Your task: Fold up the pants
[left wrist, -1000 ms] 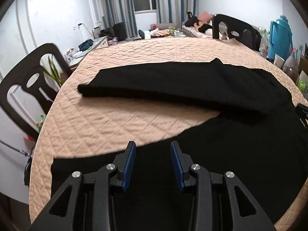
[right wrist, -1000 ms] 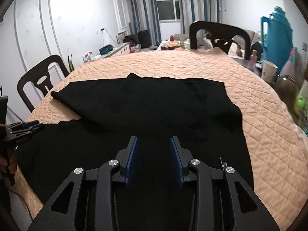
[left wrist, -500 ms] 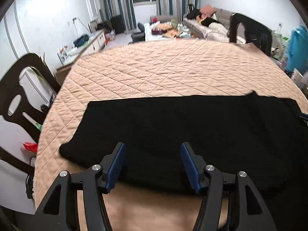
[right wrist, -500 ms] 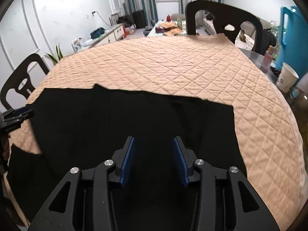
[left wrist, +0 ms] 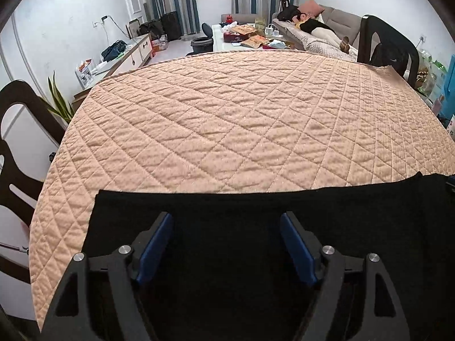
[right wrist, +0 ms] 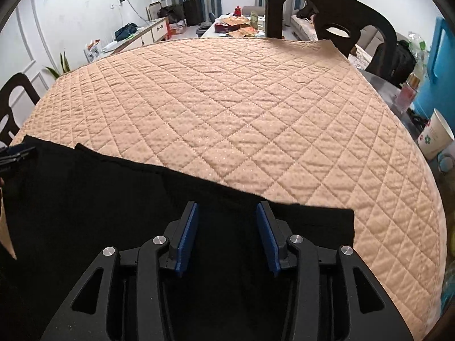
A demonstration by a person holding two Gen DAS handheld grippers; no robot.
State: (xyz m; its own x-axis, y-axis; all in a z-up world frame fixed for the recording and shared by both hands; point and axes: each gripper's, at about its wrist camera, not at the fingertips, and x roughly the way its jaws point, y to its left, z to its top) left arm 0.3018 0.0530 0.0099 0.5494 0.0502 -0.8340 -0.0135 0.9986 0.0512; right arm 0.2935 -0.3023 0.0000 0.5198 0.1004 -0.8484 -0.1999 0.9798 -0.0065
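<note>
— Black cloth fills the near part of both views: the pants (left wrist: 256, 255) lie flat on the tabletop (left wrist: 241, 119), which is covered by a peach quilted spread. Their far edge runs straight across, with bare quilt beyond it.

— And the left tongs (left wrist: 226, 241)?

— Its 2 blue pads stand wide apart over the pants and the jaws are opening. Fabric shows below the gap, but neither pad presses on it.

— The right tongs (right wrist: 227, 236)?

— Pads apart as well, less widely, held above the pants near their right end. Nothing is pinched there either. At the left edge of the right wrist view, the tip of the left tongs shows over the pants' far edge.

— What sits around the tabletop?

— A dark chair (right wrist: 327, 14) stands at the far side, another chair (left wrist: 17, 147) at the left. A paper cup (right wrist: 435, 133) with a flower print stands just off the right edge of the quilt. Further back, a person (left wrist: 315, 28) lies on a sofa.
</note>
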